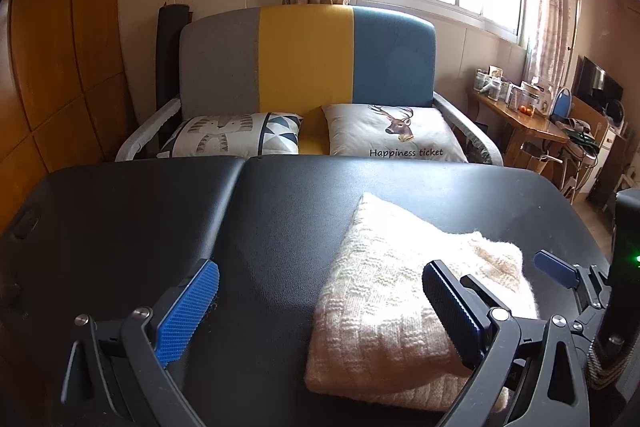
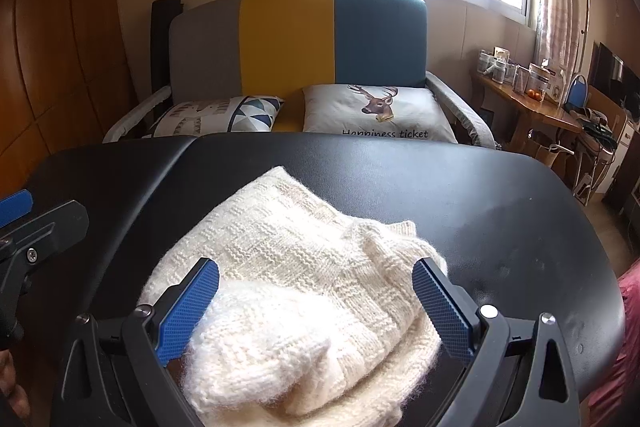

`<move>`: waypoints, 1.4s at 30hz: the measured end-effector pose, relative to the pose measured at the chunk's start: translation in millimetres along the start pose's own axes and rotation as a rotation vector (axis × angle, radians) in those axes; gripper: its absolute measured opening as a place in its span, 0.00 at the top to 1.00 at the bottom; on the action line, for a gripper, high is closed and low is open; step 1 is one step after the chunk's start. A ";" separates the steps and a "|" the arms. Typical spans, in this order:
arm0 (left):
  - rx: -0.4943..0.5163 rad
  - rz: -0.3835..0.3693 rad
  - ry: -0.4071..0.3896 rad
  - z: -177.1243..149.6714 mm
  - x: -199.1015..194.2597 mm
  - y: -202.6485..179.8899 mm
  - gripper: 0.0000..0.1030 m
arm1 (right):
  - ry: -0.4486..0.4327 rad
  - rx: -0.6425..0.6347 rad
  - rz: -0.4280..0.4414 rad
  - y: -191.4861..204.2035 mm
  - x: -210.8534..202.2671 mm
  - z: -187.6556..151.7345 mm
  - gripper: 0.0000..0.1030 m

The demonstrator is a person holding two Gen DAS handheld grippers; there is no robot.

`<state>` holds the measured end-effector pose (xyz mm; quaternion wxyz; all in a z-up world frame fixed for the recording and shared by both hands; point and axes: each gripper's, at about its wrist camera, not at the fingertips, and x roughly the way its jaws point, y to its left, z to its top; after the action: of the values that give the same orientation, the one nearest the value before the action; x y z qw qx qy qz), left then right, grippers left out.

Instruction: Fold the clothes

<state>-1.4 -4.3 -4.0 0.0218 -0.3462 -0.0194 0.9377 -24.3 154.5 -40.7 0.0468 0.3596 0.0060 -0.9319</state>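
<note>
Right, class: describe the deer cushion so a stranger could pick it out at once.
Behind the black table stands a grey, yellow and blue sofa. Two cushions lie on its seat. The deer cushion is on the right, with a stag's head and "Happiness ticket"; the other cushion has triangles.

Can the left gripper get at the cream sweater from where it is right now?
Probably yes. The left gripper is open, and the cream sweater lies folded on the black table just to its right, with nothing between them.
</note>
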 end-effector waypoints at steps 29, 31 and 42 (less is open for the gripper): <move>-0.362 -0.211 0.300 -93.0 47.8 174.9 0.00 | -0.017 0.540 0.481 -171.2 5.7 21.4 0.02; -0.398 -0.202 0.301 -97.3 48.4 185.4 0.00 | -0.112 0.388 0.504 -145.3 8.7 63.9 0.02; -0.569 -0.114 0.337 -123.3 57.6 237.4 0.00 | 0.130 0.317 0.973 -33.7 210.3 138.6 0.00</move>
<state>28.5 -235.6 -147.3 -0.0202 -0.4870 -0.2958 0.8215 -275.2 164.4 -79.8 0.4195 0.3807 -0.3005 -0.7673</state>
